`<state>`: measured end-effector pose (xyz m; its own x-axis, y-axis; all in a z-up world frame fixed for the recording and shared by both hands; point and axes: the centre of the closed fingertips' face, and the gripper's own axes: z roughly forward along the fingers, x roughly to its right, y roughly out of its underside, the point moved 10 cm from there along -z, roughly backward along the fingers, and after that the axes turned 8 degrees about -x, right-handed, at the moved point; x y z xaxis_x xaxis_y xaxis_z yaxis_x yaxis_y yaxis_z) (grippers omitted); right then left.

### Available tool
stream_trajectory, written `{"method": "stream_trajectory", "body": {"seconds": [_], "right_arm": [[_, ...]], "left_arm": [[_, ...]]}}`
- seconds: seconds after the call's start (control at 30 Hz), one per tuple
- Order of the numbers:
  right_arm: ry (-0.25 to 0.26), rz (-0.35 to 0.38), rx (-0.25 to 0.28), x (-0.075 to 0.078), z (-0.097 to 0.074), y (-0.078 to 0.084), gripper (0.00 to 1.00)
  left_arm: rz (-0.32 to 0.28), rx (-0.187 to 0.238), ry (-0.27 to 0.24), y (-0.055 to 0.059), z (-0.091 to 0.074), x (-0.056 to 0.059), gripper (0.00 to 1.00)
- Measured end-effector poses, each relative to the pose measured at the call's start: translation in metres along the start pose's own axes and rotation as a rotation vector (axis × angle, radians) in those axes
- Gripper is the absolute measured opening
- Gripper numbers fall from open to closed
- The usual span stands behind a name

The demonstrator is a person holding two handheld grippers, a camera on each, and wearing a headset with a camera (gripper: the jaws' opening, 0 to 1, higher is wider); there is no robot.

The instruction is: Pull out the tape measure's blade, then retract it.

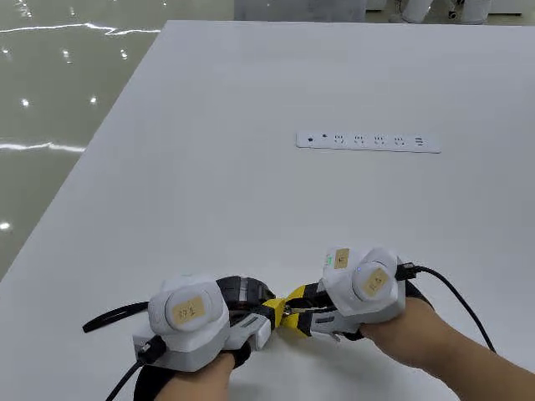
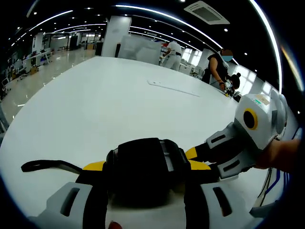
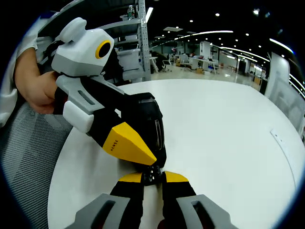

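1. Tape measure (image 2: 143, 176): black case at the bottom centre of the head view, on the near edge of the white surface (image 1: 251, 167). Its black wrist strap (image 2: 45, 165) trails off to the left.
2. Left tongs (image 2: 147, 164): clamped on the case, with a yellow tip on either side of it in the left gripper view.
3. Right tongs (image 3: 152, 177): drawn together on a small dark piece at the case mouth, which I take to be the blade tip (image 3: 152, 174). It is too small to confirm.
4. Step in hand (judgement): the start of the pull-out. Both grips look set, the two sets of tongs nearly touch, and no length of blade shows between them.
5. Next move calls for (judgement): hold the case steady and draw the right tongs straight away from the mouth, in line with the blade. Keep the pinch firm, because a slip would let the blade snap back.
6. Surface: otherwise bare, apart from a white power strip (image 1: 368, 140) lying flat right of centre, well apart from the work.
7. Room: an open hall with a glossy floor (image 1: 50, 100) at the left of the head view and ceiling strip lights. A person (image 2: 219, 67) stands at the upper right of the left gripper view.
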<state>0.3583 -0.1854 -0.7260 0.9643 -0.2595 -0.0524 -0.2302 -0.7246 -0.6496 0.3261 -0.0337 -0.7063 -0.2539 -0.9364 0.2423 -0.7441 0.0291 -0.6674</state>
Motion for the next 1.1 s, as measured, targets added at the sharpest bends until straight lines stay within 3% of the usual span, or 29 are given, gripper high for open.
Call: {"method": "stream_trajectory", "body": {"seconds": [0.6, 1.1], "right_arm": [[0.003, 0.034, 0.000, -0.003, -0.002, 0.001, 0.15], [0.026, 0.061, 0.017, -0.008, -0.012, 0.003, 0.21]], "left_arm": [[0.004, -0.012, 0.012, -0.001, -0.001, 0.000, 0.62], [0.040, 0.011, 0.049, 0.003, -0.008, -0.002, 0.65]]}}
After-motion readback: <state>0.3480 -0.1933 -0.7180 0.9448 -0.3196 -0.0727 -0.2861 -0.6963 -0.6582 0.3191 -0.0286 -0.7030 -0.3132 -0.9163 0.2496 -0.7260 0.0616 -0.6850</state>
